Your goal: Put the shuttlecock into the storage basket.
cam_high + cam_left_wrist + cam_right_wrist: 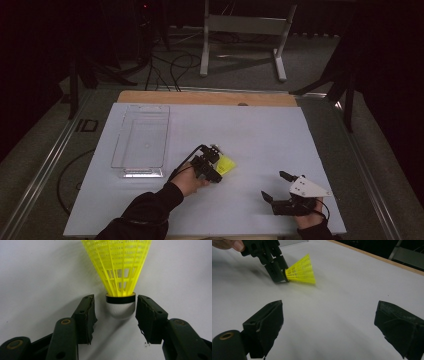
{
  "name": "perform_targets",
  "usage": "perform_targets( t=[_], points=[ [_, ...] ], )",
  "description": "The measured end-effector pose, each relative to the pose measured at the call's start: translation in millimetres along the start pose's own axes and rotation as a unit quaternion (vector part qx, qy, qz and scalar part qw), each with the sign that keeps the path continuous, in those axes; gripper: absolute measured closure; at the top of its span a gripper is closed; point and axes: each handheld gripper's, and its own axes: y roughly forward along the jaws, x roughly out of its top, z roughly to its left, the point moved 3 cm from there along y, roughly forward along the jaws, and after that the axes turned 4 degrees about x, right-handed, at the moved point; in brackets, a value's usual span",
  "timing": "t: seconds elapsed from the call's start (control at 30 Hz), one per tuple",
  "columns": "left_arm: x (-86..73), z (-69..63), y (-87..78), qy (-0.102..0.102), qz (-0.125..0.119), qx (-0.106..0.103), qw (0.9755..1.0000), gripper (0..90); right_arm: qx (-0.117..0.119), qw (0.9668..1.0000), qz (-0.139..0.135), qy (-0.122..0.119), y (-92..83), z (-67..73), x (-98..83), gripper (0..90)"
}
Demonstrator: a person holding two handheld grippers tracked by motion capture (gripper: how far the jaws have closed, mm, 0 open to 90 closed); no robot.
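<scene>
Yellow plastic catches the eye first — one shuttlecock (117, 277) is lying on its side on the white table sheet (260, 135), a little toward five o'clock of the sheet's middle, its skirt fanning toward one o'clock. The left gripper (115, 312) is reaching in from seven o'clock, and its jaws are standing either side of the white cork nose, a thin gap showing on each side, so they are bracketing it rather than pinching it. This looks like the grasping step. The next move, I judge, is to squeeze onto the cork just below the black band, then lift; a clear plastic tray (141, 141) is waiting at about ten o'clock of the shuttlecock, lying empty, perhaps the destination.

The right gripper (276, 186) is resting near the sheet's five o'clock corner, jaws spread wide around nothing.

Counting — one shuttlecock, one tray, two grippers, two hands.
</scene>
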Motion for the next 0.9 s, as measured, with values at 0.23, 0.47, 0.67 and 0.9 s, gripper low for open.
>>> perform_targets(
  t=[0.23, 0.47, 0.67, 0.9],
  points=[
    [1.2, -1.1, 0.3, 0.003, 0.004, -0.009, 0.9999, 61.8, 0.001, 1.0, 0.0, -0.001, 0.0, -0.2, -0.1, 9.0],
    [2.6, -3.3, 0.4, 0.015, 0.006, -0.002, 0.9999, 65.1, 0.001, 1.0, 0.001, 0.0, 0.1, -0.1, -0.1, 9.0],
    [4.9, -1.5, -7.7, 0.022, -0.003, -0.01, 0.9997, 65.7, 0.001, 1.0, 0.0, 0.0, 0.1, -0.3, -0.3, 9.0],
    [4.9, -0.8, -18.5, 0.048, -0.005, -0.007, 0.9988, 65.8, 0.001, 1.0, 0.001, 0.001, 0.0, 0.0, -0.1, 9.0]
  ],
)
